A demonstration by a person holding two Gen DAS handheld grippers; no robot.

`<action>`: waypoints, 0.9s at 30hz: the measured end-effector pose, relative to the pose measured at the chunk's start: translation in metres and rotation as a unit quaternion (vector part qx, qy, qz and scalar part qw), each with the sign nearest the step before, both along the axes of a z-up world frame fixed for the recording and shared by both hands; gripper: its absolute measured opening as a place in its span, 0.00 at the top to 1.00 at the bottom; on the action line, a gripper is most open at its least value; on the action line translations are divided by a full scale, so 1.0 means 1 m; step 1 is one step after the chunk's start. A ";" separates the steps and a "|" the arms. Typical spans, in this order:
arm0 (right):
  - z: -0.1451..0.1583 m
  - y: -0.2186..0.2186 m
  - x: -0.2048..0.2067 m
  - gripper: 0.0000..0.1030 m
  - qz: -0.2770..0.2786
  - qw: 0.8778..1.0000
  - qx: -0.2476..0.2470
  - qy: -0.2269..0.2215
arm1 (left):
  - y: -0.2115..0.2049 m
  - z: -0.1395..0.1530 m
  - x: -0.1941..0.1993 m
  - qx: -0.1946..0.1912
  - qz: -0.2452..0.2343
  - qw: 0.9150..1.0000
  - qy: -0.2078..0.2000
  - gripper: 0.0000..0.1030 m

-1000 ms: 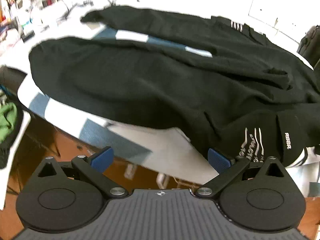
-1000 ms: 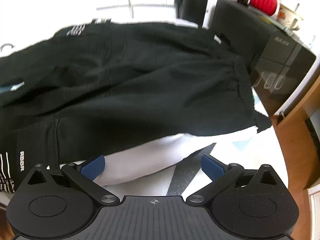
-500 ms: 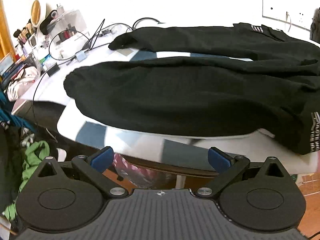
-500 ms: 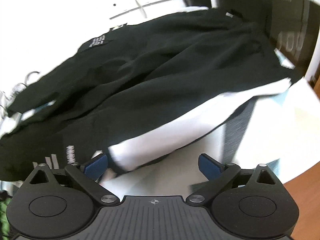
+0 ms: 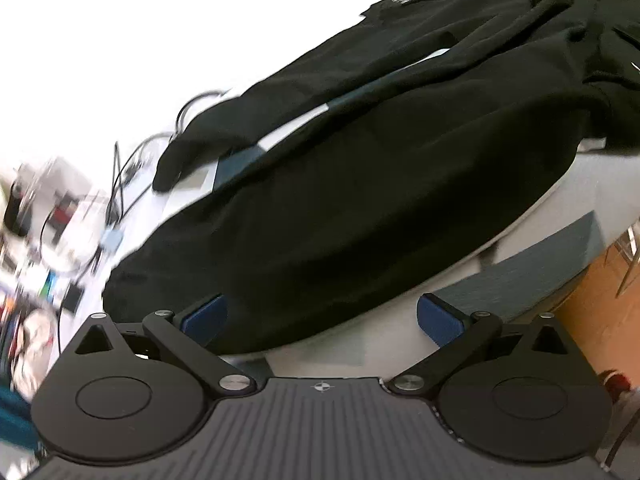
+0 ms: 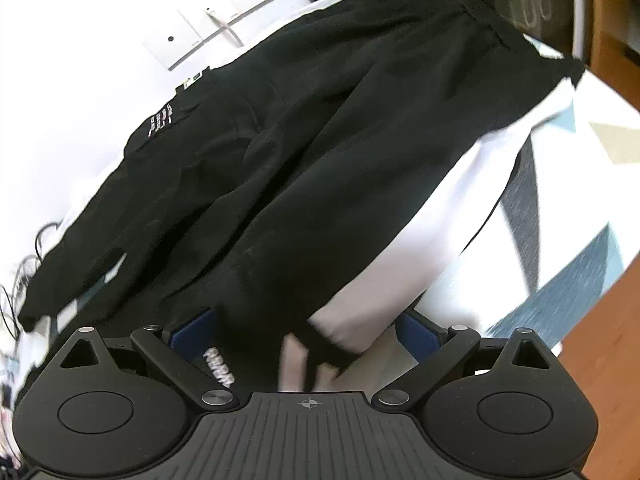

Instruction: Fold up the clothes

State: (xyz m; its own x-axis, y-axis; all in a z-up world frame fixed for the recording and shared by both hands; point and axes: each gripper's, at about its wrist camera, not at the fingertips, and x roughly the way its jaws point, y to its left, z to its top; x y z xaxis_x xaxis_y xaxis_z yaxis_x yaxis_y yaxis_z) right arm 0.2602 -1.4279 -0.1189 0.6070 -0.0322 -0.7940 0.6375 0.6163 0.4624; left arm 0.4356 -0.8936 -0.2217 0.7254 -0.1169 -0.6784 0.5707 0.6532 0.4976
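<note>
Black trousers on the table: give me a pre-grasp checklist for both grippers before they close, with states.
1. Left gripper open: ok, jaws wide apart.
2. Right gripper open: ok.
3. Black trousers between the left fingers: ok, the near leg's edge sits in the gap.
4. Trousers between the right fingers: ok, the edge with the white lettering sits in the gap.
5. Patterned tablecloth clear of the left pinch: cannot tell.
6. Legs flat and apart: ok, cloth shows between them.

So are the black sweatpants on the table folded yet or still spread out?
Spread out. The black sweatpants lie full length on the patterned tablecloth, both legs apart with cloth showing between them.
</note>
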 end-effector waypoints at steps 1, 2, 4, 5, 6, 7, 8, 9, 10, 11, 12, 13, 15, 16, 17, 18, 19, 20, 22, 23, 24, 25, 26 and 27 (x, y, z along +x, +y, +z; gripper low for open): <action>-0.001 0.004 0.000 0.07 -0.004 1.000 0.002 -0.001 | 0.004 -0.001 0.004 0.004 -0.013 1.000 -0.008 0.00; -0.002 0.008 0.000 0.07 -0.008 1.000 0.001 -0.001 | 0.006 -0.002 0.006 0.010 -0.024 0.999 -0.018 0.00; -0.003 0.013 -0.001 0.08 -0.020 1.000 -0.005 -0.002 | 0.008 -0.007 0.007 0.021 -0.051 0.997 -0.048 0.00; -0.003 0.013 -0.003 0.09 -0.028 1.000 -0.006 -0.004 | 0.008 -0.008 0.006 0.023 -0.061 0.996 -0.057 0.11; -0.003 0.012 -0.006 0.12 -0.039 0.999 -0.004 -0.008 | 0.007 -0.010 0.005 0.024 -0.069 0.995 -0.063 0.29; -0.003 0.009 -0.009 0.13 -0.056 0.998 0.002 -0.014 | 0.005 -0.012 0.007 0.028 -0.073 0.996 -0.050 0.85; -0.003 0.005 -0.014 0.16 -0.077 0.997 0.007 -0.020 | 0.004 -0.014 0.011 0.025 -0.069 0.997 -0.031 0.96; -0.003 0.000 -0.020 0.17 -0.101 0.995 0.011 -0.026 | 0.005 -0.013 0.012 0.007 -0.063 0.998 -0.024 0.96; -0.002 -0.007 -0.027 0.16 -0.125 0.992 0.015 -0.031 | 0.008 -0.008 0.010 -0.015 -0.057 0.998 -0.031 0.97; -0.001 -0.013 -0.034 0.16 -0.148 0.988 0.019 -0.036 | 0.010 -0.003 0.008 -0.037 -0.049 0.997 -0.041 0.97; 0.000 -0.019 -0.041 0.16 -0.172 0.984 0.022 -0.041 | 0.013 0.002 0.005 -0.059 -0.041 0.996 -0.051 0.97; 0.001 -0.025 -0.047 0.16 -0.196 0.979 0.026 -0.046 | 0.016 0.011 0.004 -0.091 -0.030 0.994 -0.055 0.97; 0.003 -0.038 -0.061 0.16 -0.242 0.968 0.033 -0.056 | 0.022 0.032 0.004 -0.163 -0.004 0.985 -0.059 0.97; 0.004 -0.045 -0.066 0.16 -0.260 0.963 0.033 -0.063 | 0.025 0.042 0.003 -0.199 0.009 0.978 -0.061 0.97; 0.005 -0.051 -0.071 0.16 -0.275 0.958 0.030 -0.072 | 0.029 0.052 0.005 -0.237 0.025 0.969 -0.059 0.97; 0.006 -0.058 -0.074 0.16 -0.284 0.955 0.027 -0.080 | 0.032 0.061 0.008 -0.272 0.041 0.960 -0.055 0.97; 0.007 -0.065 -0.078 0.16 -0.291 0.953 0.025 -0.086 | 0.034 0.069 0.012 -0.301 0.053 0.951 -0.053 0.97; 0.006 -0.071 -0.080 0.16 -0.295 0.951 0.023 -0.093 | 0.036 0.078 0.016 -0.330 0.063 0.941 -0.050 0.97; 0.003 -0.082 -0.082 0.16 -0.302 0.947 0.023 -0.110 | 0.037 0.092 0.024 -0.365 0.065 0.927 -0.060 0.97; 0.001 -0.088 -0.082 0.16 -0.306 0.945 0.024 -0.115 | 0.037 0.099 0.024 -0.377 0.063 0.921 -0.070 0.97; -0.002 -0.094 -0.081 0.16 -0.310 0.943 0.026 -0.117 | 0.036 0.105 0.022 -0.387 0.063 0.917 -0.076 0.97; -0.006 -0.099 -0.078 0.16 -0.314 0.942 0.034 -0.115 | 0.035 0.111 0.020 -0.397 0.064 0.912 -0.080 0.97; -0.011 -0.104 -0.075 0.16 -0.316 0.941 0.045 -0.110 | 0.035 0.117 0.019 -0.408 0.067 0.907 -0.082 0.97; -0.015 -0.106 -0.074 0.17 -0.316 0.941 0.058 -0.106 | 0.034 0.122 0.016 -0.419 0.072 0.902 -0.082 0.97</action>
State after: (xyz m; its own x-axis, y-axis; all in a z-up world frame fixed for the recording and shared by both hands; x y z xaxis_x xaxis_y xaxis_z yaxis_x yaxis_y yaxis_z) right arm 0.1860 -1.5344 -0.1339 0.6404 -0.3615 -0.6776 0.7459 0.0825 0.6609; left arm 0.4517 -0.8593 -0.0999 0.8560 -0.4355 -0.2786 0.4141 0.9002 -0.1347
